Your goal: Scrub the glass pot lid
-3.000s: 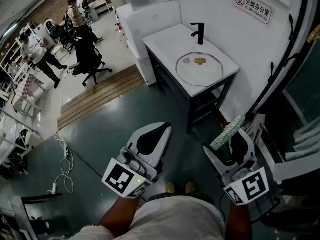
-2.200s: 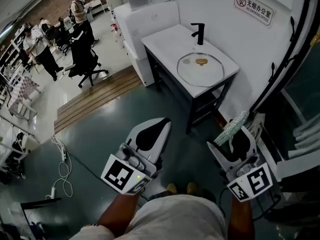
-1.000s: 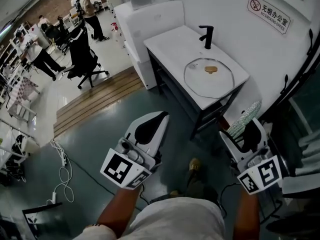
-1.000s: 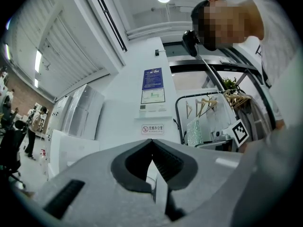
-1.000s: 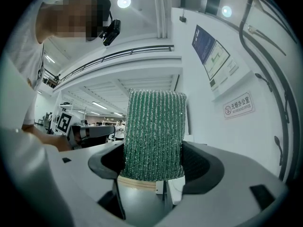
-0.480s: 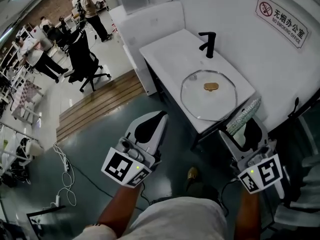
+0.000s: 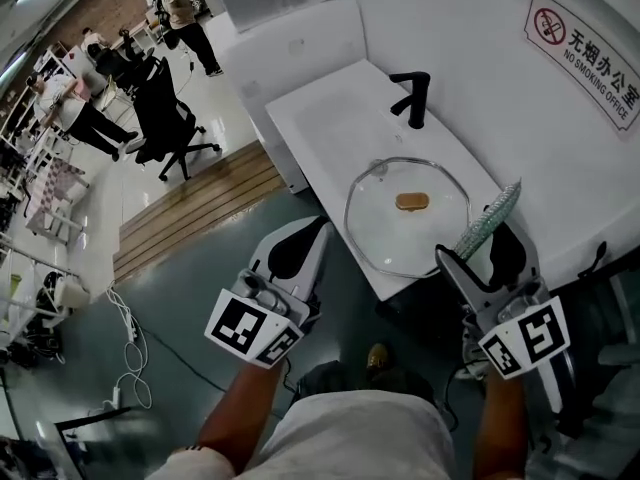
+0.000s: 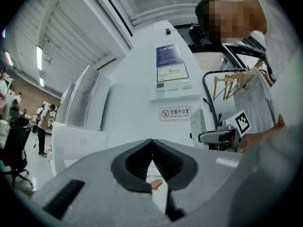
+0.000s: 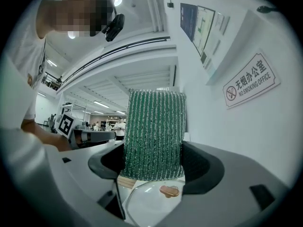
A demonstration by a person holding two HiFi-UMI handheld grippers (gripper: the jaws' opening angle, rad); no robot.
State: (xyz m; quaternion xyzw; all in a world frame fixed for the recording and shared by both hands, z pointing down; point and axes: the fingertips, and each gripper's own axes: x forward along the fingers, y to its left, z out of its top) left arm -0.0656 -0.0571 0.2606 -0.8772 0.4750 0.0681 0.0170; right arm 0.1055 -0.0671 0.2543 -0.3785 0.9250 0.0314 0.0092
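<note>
The left hand-held gripper (image 7: 306, 236) is clenched, its dark pads meeting tip to tip with nothing between them. It hangs over the green floor (image 7: 200, 258), just left of the white counter's (image 7: 320, 118) front edge.

The right hand-held gripper (image 7: 478, 251) is clamped on a green scrub pad (image 7: 487, 220). The ribbed pad stands upright between the jaws and rises well above their tips. In the head view this hand-held gripper sits over the counter's front right corner, the pad just beside the right rim of the glass pot lid (image 7: 385, 236).

The lid lies flat on the counter between a black faucet (image 7: 412, 98) and the front edge, and its near rim reaches that edge. It is round and clear, with a thin rim and a small tan knob (image 7: 411, 201) at its middle. The white counter shows through the glass. A no-smoking sign (image 7: 590, 53) hangs on the wall at right.
</note>
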